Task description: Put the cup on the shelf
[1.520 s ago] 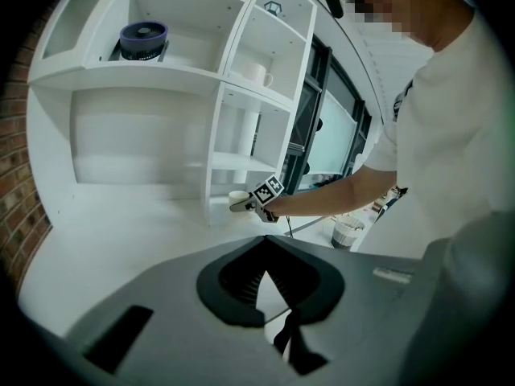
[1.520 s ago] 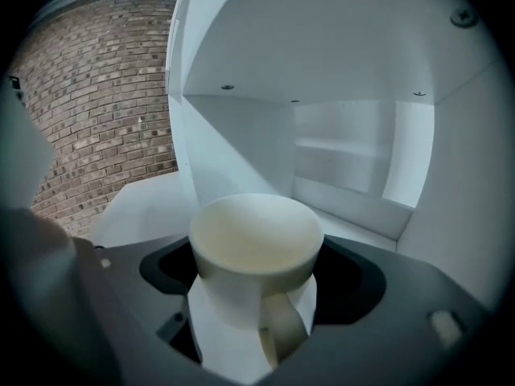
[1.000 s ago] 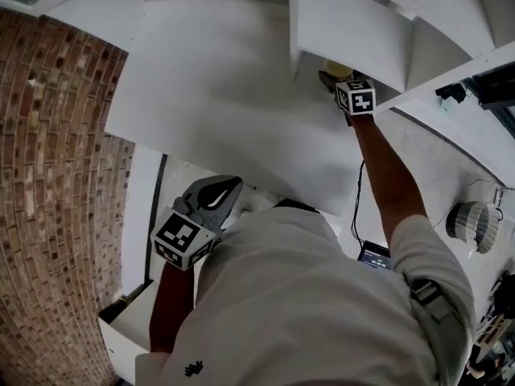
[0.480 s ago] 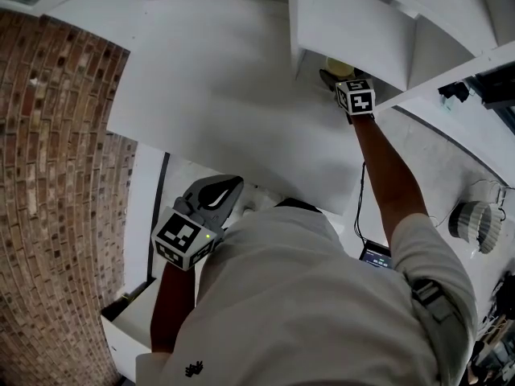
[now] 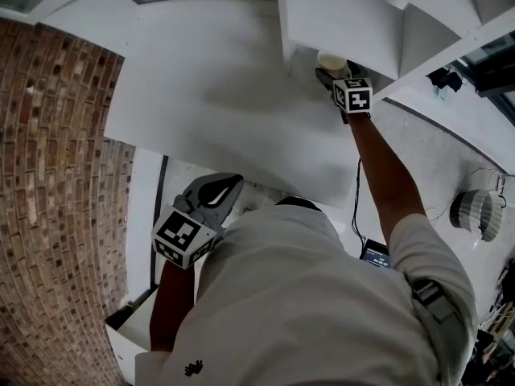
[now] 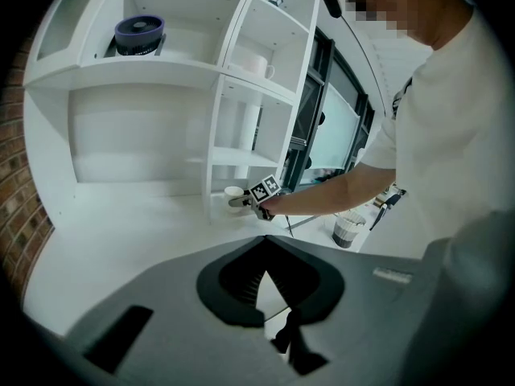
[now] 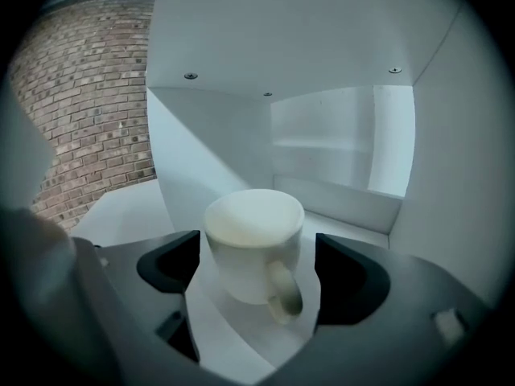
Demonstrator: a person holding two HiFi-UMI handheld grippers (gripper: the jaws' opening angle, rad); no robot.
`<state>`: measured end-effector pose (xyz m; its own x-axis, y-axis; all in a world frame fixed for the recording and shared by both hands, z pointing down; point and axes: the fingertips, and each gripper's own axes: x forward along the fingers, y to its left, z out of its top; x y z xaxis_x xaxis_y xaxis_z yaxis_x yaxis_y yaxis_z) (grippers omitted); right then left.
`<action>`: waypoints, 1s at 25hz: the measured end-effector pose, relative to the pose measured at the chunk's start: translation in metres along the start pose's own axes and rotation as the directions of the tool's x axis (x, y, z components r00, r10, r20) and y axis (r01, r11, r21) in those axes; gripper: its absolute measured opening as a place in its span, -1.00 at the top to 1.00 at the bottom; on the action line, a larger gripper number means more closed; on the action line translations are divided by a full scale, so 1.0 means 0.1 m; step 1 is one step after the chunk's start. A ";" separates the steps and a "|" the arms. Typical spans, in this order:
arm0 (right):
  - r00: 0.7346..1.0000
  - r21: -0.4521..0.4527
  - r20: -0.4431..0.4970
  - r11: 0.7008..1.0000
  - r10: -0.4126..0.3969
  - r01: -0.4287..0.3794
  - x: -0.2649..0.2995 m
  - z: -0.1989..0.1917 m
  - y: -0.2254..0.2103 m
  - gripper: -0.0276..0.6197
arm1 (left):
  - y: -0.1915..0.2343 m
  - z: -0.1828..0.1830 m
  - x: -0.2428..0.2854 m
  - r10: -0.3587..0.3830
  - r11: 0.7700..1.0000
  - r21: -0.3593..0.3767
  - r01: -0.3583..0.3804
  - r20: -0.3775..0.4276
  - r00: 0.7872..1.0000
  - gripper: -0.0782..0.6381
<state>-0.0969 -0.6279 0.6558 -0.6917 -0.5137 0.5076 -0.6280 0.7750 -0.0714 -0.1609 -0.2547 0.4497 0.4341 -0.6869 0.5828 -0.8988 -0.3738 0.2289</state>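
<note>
On the floor of the lowest compartment of the white shelf unit (image 5: 346,22), just past the upright divider, stands the cream ceramic cup (image 7: 253,244), upright, with its loop handle turned toward the right gripper's camera. The right claw (image 7: 257,270) reaches in around it at arm's length. Its two dark jaws have just been opening and now stand wide, with the cup between them. The right-hand pad is clearly apart from the cup's wall and the left-hand pad is just beside it, so nothing presses on the cup. From the head view the cup (image 5: 331,59) shows as a pale rim beyond the marker cube of that claw (image 5: 326,74).

The left claw (image 5: 213,195) is held low, close to the person's chest in a white shirt, well apart from the shelf. Its jaws are drawn together with nothing between them (image 6: 261,278). Its view looks across the white bench (image 6: 121,223) to the cup (image 6: 233,193). On upper shelves sit a dark blue round container (image 6: 138,34) and a white mug (image 6: 259,67). A red brick wall (image 5: 56,175) borders the bench on the left.
</note>
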 end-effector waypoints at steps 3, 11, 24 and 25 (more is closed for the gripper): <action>1.000 0.020 0.009 1.000 -0.018 0.017 -0.11 -0.02 -0.01 -0.48 | -0.04 -0.03 -0.04 -0.011 1.000 0.009 0.011 0.002 1.000 0.76; 0.996 0.085 0.034 0.993 -0.084 0.081 -0.41 -0.08 0.00 -0.31 | -0.08 -0.11 -0.19 -0.047 0.998 0.034 0.046 0.018 0.999 0.76; 0.980 0.116 0.055 0.976 -0.190 0.182 -0.96 -0.19 0.25 0.42 | -0.13 -0.34 -0.50 -0.118 0.987 0.109 0.118 0.001 0.993 0.76; 0.980 0.114 0.056 0.976 -0.193 0.186 -1.01 -0.19 0.28 0.46 | -0.13 -0.36 -0.52 -0.125 0.985 0.119 0.125 -0.007 0.992 0.76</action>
<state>-0.0381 -0.5478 0.6189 -0.5762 -0.6738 0.4627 -0.7821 0.6189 -0.0727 -0.1739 -0.1915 0.4445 0.5425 -0.6304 0.5553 -0.8239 -0.5284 0.2051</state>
